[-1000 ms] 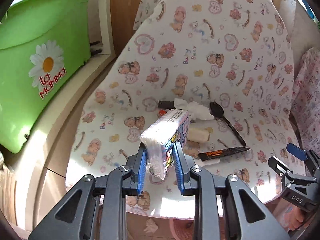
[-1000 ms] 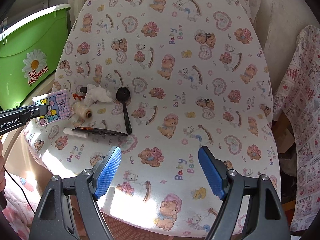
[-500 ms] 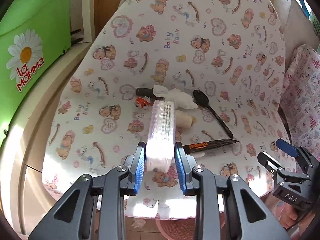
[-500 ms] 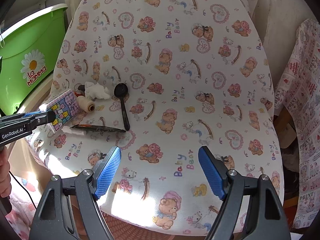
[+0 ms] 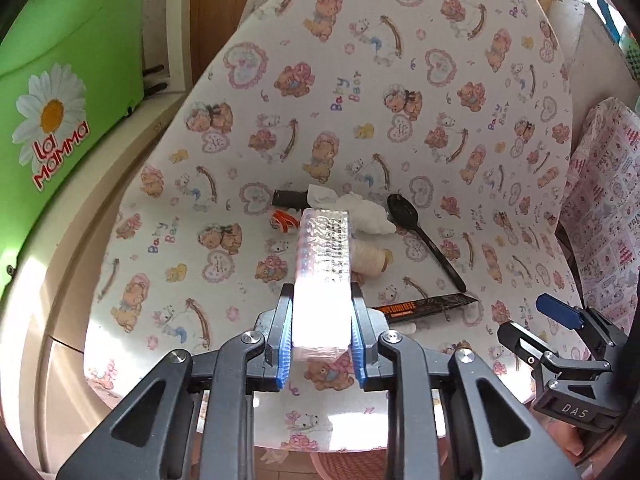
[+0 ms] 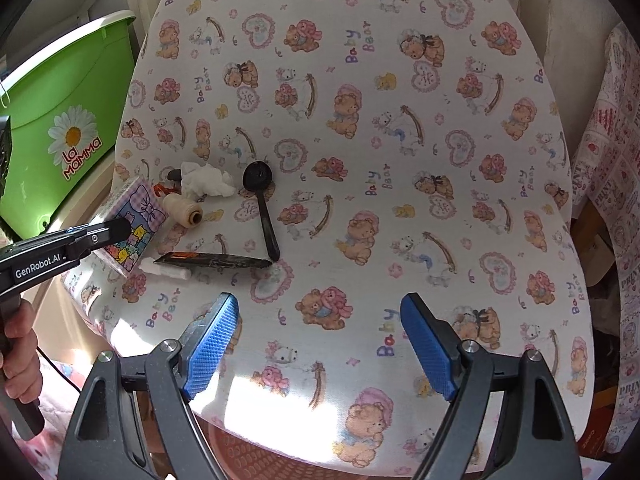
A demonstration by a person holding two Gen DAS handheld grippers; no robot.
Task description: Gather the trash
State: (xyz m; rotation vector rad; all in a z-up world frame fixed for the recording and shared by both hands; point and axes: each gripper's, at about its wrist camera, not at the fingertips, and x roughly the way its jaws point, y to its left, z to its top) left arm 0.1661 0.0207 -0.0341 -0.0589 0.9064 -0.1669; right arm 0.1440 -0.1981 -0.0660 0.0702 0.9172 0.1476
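My left gripper (image 5: 320,332) is shut on a tissue pack (image 5: 324,272), held above the near left part of the bear-print table (image 5: 360,100); the pack shows its printed side in the right wrist view (image 6: 134,224). Behind it lie a crumpled white tissue (image 5: 360,210), a black spoon (image 5: 424,236), a cream thread spool (image 5: 370,256), a dark wrapper (image 5: 424,304) and a small red-white scrap (image 5: 284,220). My right gripper (image 6: 320,344) is open and empty over the table's near edge, right of the trash: tissue (image 6: 208,182), spoon (image 6: 264,208), spool (image 6: 182,210), wrapper (image 6: 212,260).
A green La Mamma bin (image 5: 52,92) stands at the left on a cream ledge (image 5: 60,260). A pink woven basket (image 6: 248,456) sits under the table's near edge. A print-covered piece of furniture (image 6: 612,184) is at the right.
My left gripper has turned the tissue pack so its narrow edge faces the camera and has shifted back over the table. The right gripper has drawn slightly back and stays open.
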